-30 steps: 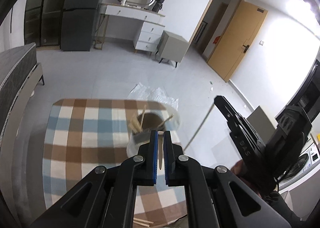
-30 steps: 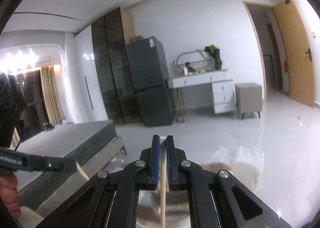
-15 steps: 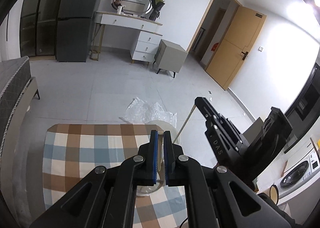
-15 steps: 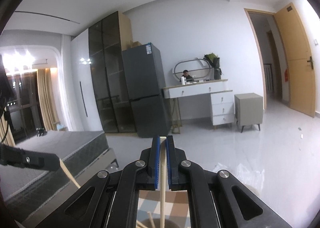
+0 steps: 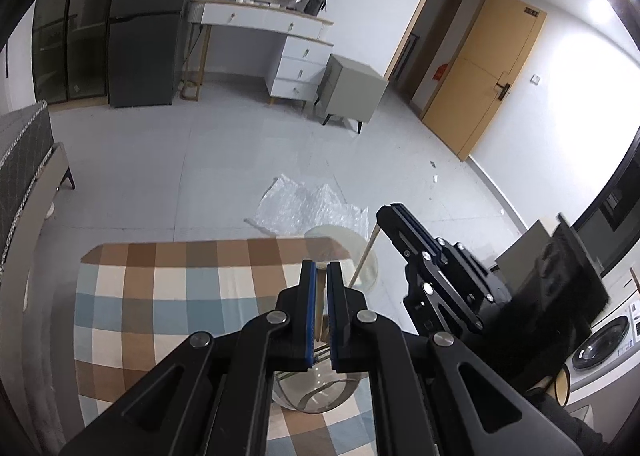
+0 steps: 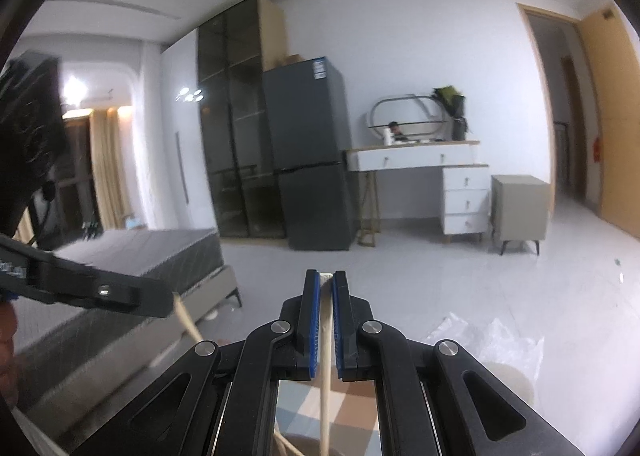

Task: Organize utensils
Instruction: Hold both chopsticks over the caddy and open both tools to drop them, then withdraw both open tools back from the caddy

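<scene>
My left gripper (image 5: 321, 270) is shut on a pale wooden utensil (image 5: 320, 326), held above a clear glass holder (image 5: 316, 388) on the checked tablecloth (image 5: 160, 296). My right gripper (image 6: 326, 280) is shut on a long pale wooden stick (image 6: 325, 388) that hangs down between its fingers. In the left wrist view the right gripper (image 5: 386, 216) is to the right, its stick (image 5: 362, 262) slanting down toward the holder. In the right wrist view the left gripper (image 6: 160, 302) comes in from the left with its utensil (image 6: 188, 322) poking out.
A second round glass piece (image 5: 344, 248) sits at the table's far right corner. Bubble wrap (image 5: 308, 208) lies on the floor beyond the table. A bed (image 6: 132, 252) stands to the left; a fridge (image 6: 312, 160), dresser and nightstand line the far wall.
Both grippers have lifted and tilted up, so the holder has slipped lower in the left wrist view. The right gripper has moved closer in beside the left. Both stay shut on their utensils.
</scene>
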Action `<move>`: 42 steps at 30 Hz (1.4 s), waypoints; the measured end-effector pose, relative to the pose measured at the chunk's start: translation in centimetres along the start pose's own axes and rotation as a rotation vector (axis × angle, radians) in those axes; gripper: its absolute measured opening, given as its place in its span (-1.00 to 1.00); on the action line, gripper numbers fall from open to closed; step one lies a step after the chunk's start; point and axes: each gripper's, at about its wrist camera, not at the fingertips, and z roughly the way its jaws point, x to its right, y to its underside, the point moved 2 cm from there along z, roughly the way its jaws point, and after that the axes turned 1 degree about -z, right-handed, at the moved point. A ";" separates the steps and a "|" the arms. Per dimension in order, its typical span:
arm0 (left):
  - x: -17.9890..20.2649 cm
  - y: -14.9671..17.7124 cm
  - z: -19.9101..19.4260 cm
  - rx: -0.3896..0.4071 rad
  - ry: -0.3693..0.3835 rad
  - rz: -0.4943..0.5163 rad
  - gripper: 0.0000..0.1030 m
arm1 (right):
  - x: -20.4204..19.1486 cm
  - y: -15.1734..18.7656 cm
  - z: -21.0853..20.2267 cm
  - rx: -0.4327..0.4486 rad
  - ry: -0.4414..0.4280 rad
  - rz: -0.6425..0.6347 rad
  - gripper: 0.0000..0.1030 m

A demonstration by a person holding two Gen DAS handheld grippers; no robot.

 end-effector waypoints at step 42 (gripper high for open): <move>-0.8 9.5 -14.4 0.174 -0.294 -0.041 0.69 | -6.5 1.6 -15.8 -0.049 -0.008 0.109 0.58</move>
